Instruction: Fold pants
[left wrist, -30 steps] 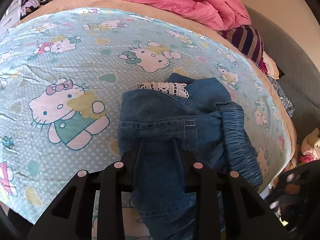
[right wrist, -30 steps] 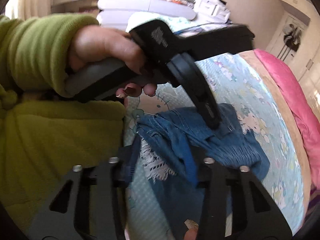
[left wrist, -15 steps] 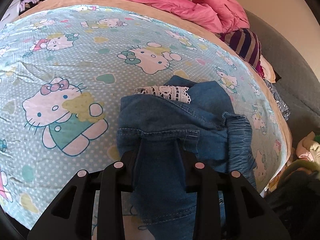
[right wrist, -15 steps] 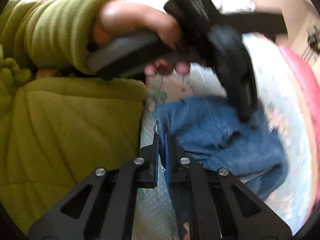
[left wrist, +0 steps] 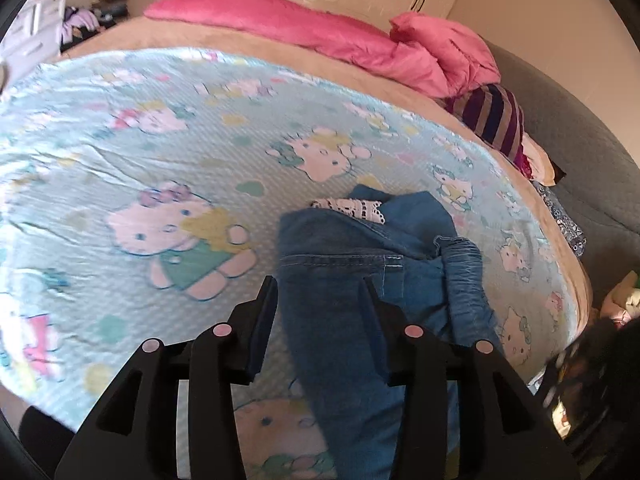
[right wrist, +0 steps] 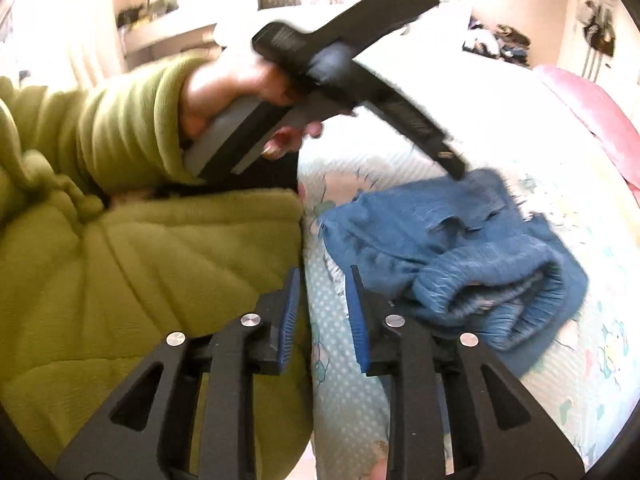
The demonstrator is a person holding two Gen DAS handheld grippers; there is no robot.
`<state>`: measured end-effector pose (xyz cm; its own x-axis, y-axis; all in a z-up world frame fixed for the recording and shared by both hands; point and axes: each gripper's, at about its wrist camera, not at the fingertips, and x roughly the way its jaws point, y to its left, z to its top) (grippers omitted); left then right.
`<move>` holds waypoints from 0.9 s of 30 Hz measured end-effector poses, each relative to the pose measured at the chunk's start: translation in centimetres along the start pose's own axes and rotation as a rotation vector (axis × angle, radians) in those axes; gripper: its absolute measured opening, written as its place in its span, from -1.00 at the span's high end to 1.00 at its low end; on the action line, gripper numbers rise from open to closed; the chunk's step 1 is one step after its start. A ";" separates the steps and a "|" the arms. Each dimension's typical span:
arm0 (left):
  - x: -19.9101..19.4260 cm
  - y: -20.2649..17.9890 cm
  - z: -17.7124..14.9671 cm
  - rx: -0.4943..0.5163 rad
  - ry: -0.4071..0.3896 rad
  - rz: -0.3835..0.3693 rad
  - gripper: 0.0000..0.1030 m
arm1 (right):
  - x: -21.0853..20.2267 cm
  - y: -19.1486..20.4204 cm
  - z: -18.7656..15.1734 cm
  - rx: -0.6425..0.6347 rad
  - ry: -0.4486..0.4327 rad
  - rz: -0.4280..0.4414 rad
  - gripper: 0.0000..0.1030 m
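The crumpled blue denim pants (left wrist: 360, 280) lay bunched on the cartoon-print bed sheet (left wrist: 160, 168). The left gripper (left wrist: 318, 300) stood released astride a leg; the right gripper (right wrist: 322, 300) was released, empty. Each should pinch a hem edge, then pull flat.

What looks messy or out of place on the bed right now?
The denim pants lie bunched rather than flat: the elastic waistband is scrunched into a lump, and a white lace trim pokes out at the far edge. A striped cushion sits wedged at the bed's edge. Nothing looks damaged.
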<state>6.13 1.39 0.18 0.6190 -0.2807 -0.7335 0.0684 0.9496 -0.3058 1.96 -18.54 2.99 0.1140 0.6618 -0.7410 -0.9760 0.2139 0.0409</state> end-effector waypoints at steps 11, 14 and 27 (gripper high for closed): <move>-0.9 -4.7 -5.1 0.162 0.103 -0.040 0.44 | 0.0 -10.8 5.1 0.293 -0.009 -0.197 0.48; -0.2 -5.0 -5.5 0.184 0.127 -0.019 0.44 | 3.6 -11.6 6.2 0.315 0.064 -0.196 0.49; 0.3 -4.8 -5.9 0.177 0.151 -0.029 0.43 | 9.3 -13.5 4.9 0.330 0.231 -0.160 0.90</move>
<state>1.34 -4.10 -2.15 0.4912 -0.3134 -0.8127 0.2286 0.9467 -0.2269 17.13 -11.81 -1.18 0.1774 0.4315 -0.8845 -0.8336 0.5436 0.0980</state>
